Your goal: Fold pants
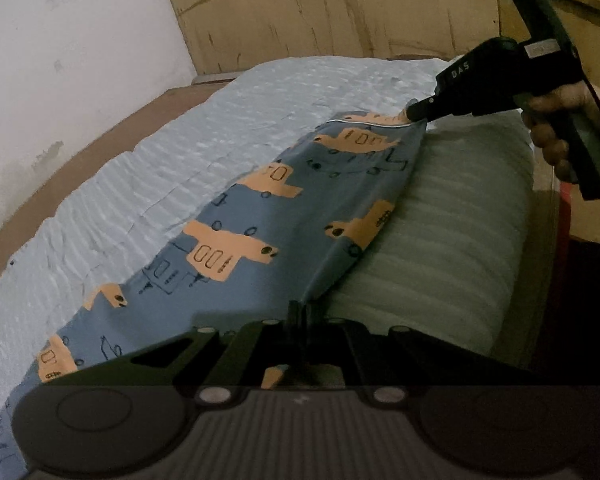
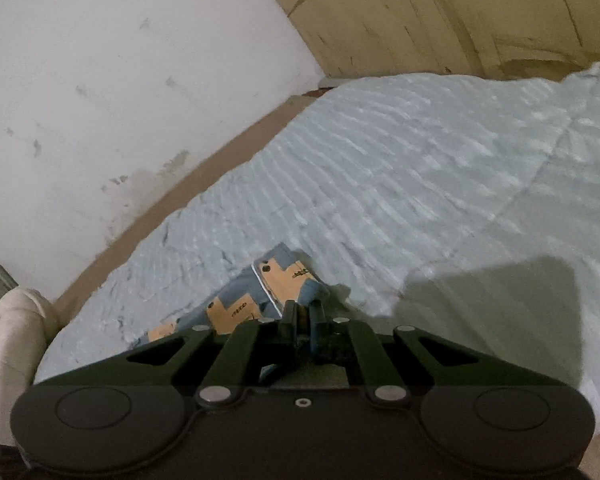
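Blue cotton pants printed with orange vehicles (image 1: pixel 284 216) hang stretched between the two grippers above a pale blue ribbed foam sheet (image 1: pixel 148 168). The left gripper (image 1: pixel 300 312) has its black fingers (image 1: pixel 294 314) pressed together on the near edge of the cloth, which rises from them in a taut ridge. At the far end the right gripper (image 1: pixel 414 114) pinches a white-piped corner of the same fabric, its fingers closed on it; the person's right hand (image 1: pixel 552 132) wraps the dark handle behind. In the right wrist view, the right gripper (image 2: pixel 303 312) shows its fingers (image 2: pixel 290 316) clamped on a bunched fold of the pants (image 2: pixel 260 292), the white-piped hem lying just ahead of the tips. Between the two grips the cloth sags to the left onto the foam sheet (image 2: pixel 420 168), while its right edge is lifted clear of a shaded, paler stretch of the sheet. The sheet lies on a brown flat board (image 1: pixel 80 176) that meets a scuffed white wall (image 1: pixel 72 40). Scratched tan cardboard panels (image 1: pixel 340 8) stand behind. A pale pink cloth bundle (image 2: pixel 12 344) sits at the lower left of the right wrist view, beside the foam's edge.
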Action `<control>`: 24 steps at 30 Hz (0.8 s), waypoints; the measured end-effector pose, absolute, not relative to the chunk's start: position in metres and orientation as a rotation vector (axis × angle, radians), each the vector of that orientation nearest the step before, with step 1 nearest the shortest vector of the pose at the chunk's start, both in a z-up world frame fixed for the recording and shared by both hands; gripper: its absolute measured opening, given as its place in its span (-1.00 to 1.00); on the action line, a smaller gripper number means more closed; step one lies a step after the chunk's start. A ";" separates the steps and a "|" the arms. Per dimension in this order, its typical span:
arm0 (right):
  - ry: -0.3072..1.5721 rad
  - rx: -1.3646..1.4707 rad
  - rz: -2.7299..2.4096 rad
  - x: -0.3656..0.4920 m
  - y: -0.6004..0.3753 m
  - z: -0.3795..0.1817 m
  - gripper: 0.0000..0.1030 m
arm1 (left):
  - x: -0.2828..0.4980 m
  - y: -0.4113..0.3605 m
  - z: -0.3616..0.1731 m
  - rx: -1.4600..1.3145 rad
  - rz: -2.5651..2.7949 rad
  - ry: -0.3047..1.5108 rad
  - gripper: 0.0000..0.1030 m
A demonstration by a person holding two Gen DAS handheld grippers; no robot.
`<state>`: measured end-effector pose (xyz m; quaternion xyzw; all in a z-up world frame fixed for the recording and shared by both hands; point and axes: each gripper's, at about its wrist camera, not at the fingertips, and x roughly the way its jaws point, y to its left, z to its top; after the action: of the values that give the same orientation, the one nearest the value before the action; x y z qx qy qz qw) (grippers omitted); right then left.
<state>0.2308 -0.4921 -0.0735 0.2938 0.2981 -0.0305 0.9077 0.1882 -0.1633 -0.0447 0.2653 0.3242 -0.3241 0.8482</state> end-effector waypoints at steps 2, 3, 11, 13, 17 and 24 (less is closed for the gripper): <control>0.618 0.582 -0.064 0.230 -0.489 -0.072 -0.91 | 0.188 -0.162 -0.046 0.564 -0.680 0.682 -0.99; 0.629 0.558 -0.063 0.231 -0.487 -0.074 -0.91 | 0.191 -0.162 -0.047 0.561 -0.681 0.690 -0.99; 0.642 0.369 -0.070 0.262 -0.481 -0.060 -0.12 | 0.200 -0.160 -0.050 0.482 -0.665 0.728 -0.91; 0.668 0.328 -0.029 0.282 -0.480 -0.058 -0.08 | 0.202 -0.157 -0.048 0.443 -0.656 0.741 -0.80; 0.758 0.258 0.050 0.327 -0.472 -0.068 -0.12 | 0.203 -0.148 -0.042 0.373 -0.644 0.753 -0.58; 0.768 0.166 0.077 0.344 -0.458 -0.061 -0.80 | 0.206 -0.121 -0.023 0.261 -0.524 0.696 0.17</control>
<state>0.3442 -0.4584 -0.0614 0.0811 0.3742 0.0377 0.9230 0.2056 -0.1213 -0.0227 0.1262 0.3360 -0.2529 0.8985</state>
